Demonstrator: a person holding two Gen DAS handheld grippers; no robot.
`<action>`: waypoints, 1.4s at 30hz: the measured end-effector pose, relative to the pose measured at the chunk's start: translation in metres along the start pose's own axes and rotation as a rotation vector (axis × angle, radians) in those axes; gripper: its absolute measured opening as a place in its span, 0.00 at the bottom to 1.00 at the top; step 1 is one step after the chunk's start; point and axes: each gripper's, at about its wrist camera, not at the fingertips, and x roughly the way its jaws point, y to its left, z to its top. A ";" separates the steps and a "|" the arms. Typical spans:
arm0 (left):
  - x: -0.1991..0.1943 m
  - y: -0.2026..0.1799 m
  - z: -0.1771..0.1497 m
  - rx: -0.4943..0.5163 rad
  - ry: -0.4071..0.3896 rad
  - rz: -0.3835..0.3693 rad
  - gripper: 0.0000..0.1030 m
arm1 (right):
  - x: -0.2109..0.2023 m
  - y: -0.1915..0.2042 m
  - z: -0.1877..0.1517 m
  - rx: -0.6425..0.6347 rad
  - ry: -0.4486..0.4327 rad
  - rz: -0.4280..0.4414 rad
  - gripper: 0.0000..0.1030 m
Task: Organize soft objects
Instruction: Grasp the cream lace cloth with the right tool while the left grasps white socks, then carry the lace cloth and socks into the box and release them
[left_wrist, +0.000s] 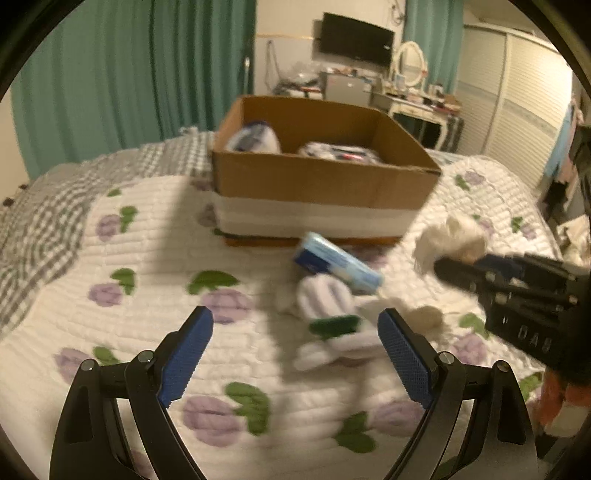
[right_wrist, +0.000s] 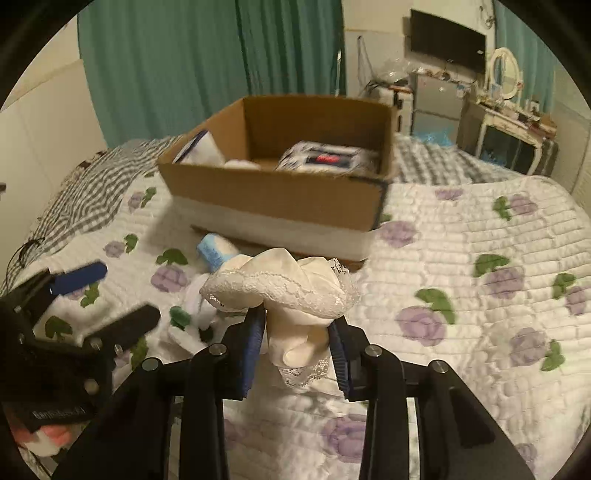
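White lace cloth (right_wrist: 280, 291) sits clamped in right gripper (right_wrist: 297, 332); left gripper (left_wrist: 295, 354) spread apart.

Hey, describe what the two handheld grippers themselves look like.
Both are matte black frames with silver pivot bolts. The left gripper has textured blue pads lining its fingers; the right gripper matches. White lettering marks each body, too blurred to read. No cables show.

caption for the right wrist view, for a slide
Right gripper clamps a lace-trimmed white cloth above the floral quilt, short of the cardboard box.
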 end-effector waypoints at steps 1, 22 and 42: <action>0.003 -0.004 -0.001 0.007 0.008 -0.015 0.89 | -0.004 -0.004 0.000 0.005 -0.009 -0.017 0.32; 0.028 -0.017 -0.014 0.023 0.105 -0.128 0.54 | -0.012 -0.025 0.003 0.075 -0.015 0.010 0.32; -0.068 -0.002 0.011 0.028 -0.097 -0.125 0.50 | -0.077 0.014 -0.004 -0.006 -0.109 -0.059 0.32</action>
